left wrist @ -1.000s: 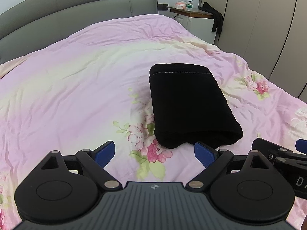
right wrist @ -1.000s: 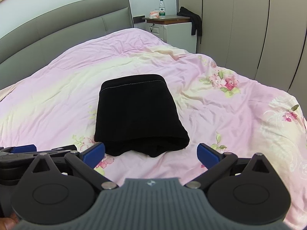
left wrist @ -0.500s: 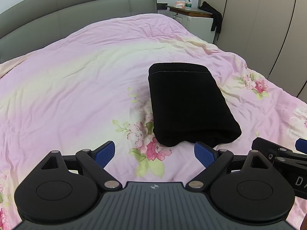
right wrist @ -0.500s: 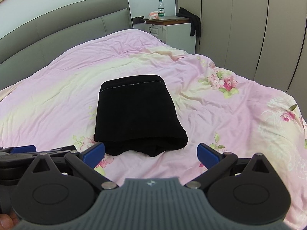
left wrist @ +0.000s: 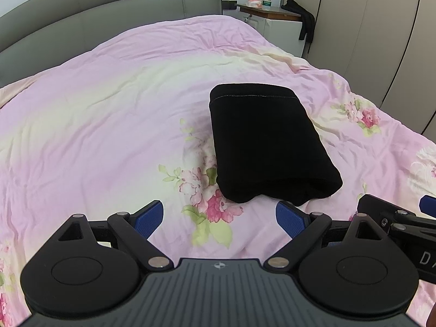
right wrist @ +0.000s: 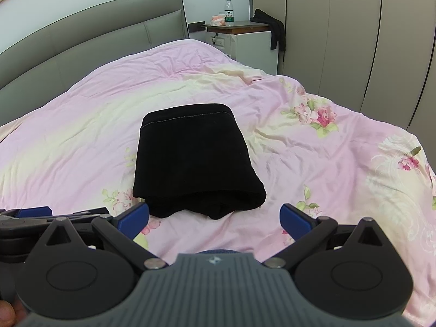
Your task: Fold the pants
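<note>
Left wrist view
- Pants (left wrist: 264, 141): black, folded into a compact bundle, lying on the bed (left wrist: 109, 125) ahead and to the right of centre.
- Long axis: running away from the camera, stitched hem at the far end, rounded fold at the near end.
- Left gripper (left wrist: 219, 215): jaws spread wide, nothing between the blue pads, held just short of the bundle's near edge.
- Right-hand neighbour: part of the other gripper visible at the right edge, level with this one.

Right wrist view
- Pants (right wrist: 194, 158): same bundle, almost straight ahead, slightly left of centre, layered fold edges facing the camera.
- Right gripper (right wrist: 214, 216): jaws wide apart, empty, near end of the bundle sitting just beyond the gap.
- Nearer side: right gripper better lined up with the bundle; left gripper offset to its left.

Judgement
- Stage: fold looks finished, both grippers clear of the cloth.
- Further move: any tidying would mean reaching forward along the bundle's long axis.
</note>
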Tool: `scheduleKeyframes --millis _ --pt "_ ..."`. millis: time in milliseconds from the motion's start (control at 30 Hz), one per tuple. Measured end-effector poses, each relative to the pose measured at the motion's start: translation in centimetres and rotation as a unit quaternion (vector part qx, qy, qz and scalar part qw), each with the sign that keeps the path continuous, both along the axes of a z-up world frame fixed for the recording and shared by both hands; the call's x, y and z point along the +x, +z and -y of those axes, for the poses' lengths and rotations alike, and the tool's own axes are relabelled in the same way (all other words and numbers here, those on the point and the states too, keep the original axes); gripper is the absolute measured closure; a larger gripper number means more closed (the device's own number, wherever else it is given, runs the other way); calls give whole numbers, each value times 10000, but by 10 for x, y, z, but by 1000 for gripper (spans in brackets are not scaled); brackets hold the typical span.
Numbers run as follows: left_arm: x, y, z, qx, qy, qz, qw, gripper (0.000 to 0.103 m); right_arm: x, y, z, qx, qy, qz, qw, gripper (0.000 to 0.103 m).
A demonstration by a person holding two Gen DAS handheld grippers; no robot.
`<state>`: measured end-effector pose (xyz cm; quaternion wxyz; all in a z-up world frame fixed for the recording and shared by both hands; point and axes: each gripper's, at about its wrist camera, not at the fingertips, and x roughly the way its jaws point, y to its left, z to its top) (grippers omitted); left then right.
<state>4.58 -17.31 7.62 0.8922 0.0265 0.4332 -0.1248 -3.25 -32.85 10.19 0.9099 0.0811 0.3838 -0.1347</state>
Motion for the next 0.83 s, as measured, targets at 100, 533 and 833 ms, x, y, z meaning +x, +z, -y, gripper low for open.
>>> scheduleKeyframes --millis 100,533,833 --pt "0 0 0 8 -1 3 10000 0 -1 0 0 8 -10 1 10000 5" --pt "-1 1 0 5 -14 6 10000 0 -1 -1 0 8 -4 6 10000 5" --pt "-3 1 0 31 -32 43 10000 0 -1 -1 0 5 0 6 10000 5"
